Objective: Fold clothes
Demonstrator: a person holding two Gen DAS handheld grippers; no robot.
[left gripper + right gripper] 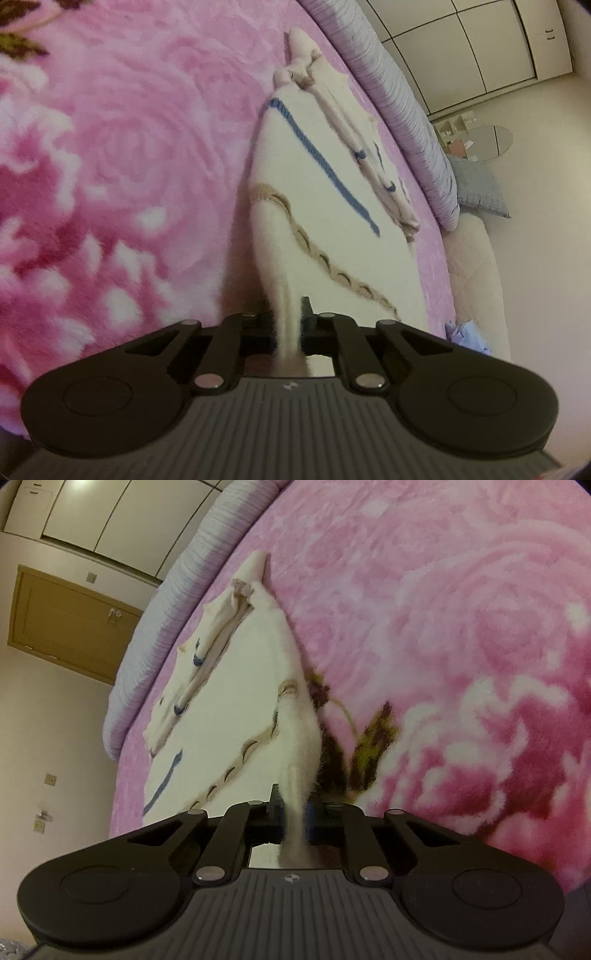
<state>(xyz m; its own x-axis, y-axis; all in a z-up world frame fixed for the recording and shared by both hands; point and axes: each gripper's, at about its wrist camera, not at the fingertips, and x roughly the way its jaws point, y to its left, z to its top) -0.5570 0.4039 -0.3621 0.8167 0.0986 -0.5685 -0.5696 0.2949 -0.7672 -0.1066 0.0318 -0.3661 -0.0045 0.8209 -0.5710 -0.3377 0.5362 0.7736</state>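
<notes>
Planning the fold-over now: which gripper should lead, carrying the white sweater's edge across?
Neither clearly: the left gripper and right gripper both pinch the white sweater edge, lifted off the pink blanket. Moving together is probably best.

Both wrist views look closely along the white sweater [317, 206] from opposite ends.

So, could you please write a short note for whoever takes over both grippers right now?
Left gripper: shut on an edge of the white sweater.
Right gripper: shut on another edge of the same sweater.
The sweater lies on the pink blanket, its near edge lifted by both grippers; its far side is bunched near the striped pillow.
Done: both grips taken.
Left: probably carry the held edge across, lay it flat, then finish folding.
</notes>
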